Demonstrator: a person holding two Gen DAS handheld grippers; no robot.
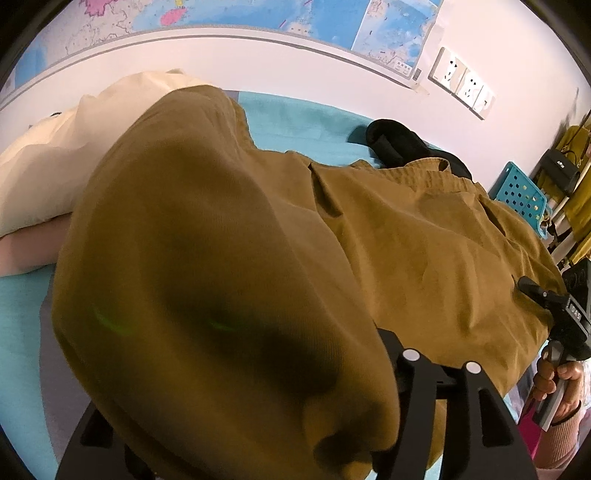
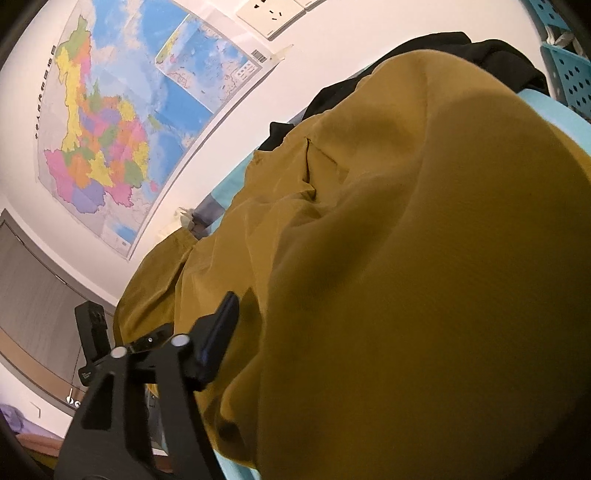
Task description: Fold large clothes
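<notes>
Both views are bent by the fisheye lens: straight lines such as the lower edge of the wall map (image 1: 229, 33) are curved, and the corners are cut off by a dark round rim. The room is evenly and rather warmly lit, and the pale wall (image 1: 295, 62) is rendered with a pinkish cast. No single lamp can be made out. The mustard cloth (image 1: 221, 277) is held so close to each lens that it is thrown out of focus, and a deep soft shadow is cast in its fold. Two faint green streaks, possibly lens glare, are seen on it. In the right wrist view the map (image 2: 110, 129) is sharp, while the cloth (image 2: 424, 295) is blurred and dim low down.
</notes>
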